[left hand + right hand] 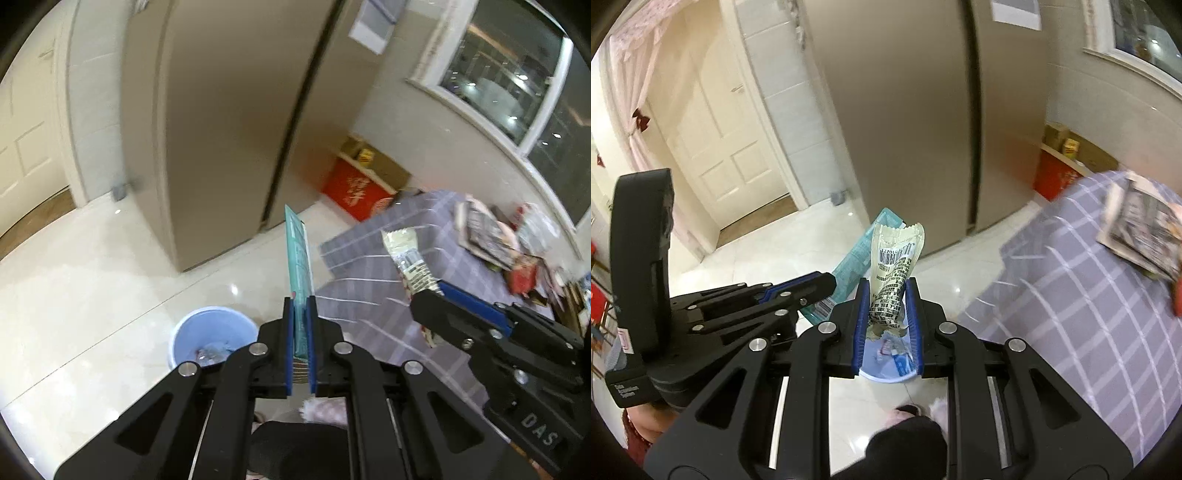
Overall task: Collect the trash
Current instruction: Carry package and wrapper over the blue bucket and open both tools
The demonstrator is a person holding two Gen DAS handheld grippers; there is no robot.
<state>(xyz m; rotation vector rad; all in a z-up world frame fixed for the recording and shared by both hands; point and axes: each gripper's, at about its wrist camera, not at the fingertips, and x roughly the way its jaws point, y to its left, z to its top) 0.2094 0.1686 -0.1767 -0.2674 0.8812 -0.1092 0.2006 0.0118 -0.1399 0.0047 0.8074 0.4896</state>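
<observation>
Blue pads of the left gripper (pixel 300 306) clamp a flat teal wrapper (pixel 300 258) that juts out past the tips. The right gripper (pixel 887 291) pinches a crumpled cream wrapper (pixel 894 266) between its jaws. Beyond, a light-blue bin (pixel 216 334) stands on the floor beside the checked tablecloth (pixel 369 295).

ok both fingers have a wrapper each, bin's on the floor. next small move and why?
Probably carry both over the blue bin before opening. The left gripper is shut on a flat teal packet, the right gripper on a crumpled cream wrapper. In the left view the bin sits down-left of the packet, not under it; in the right view its rim shows between the fingers.
</observation>
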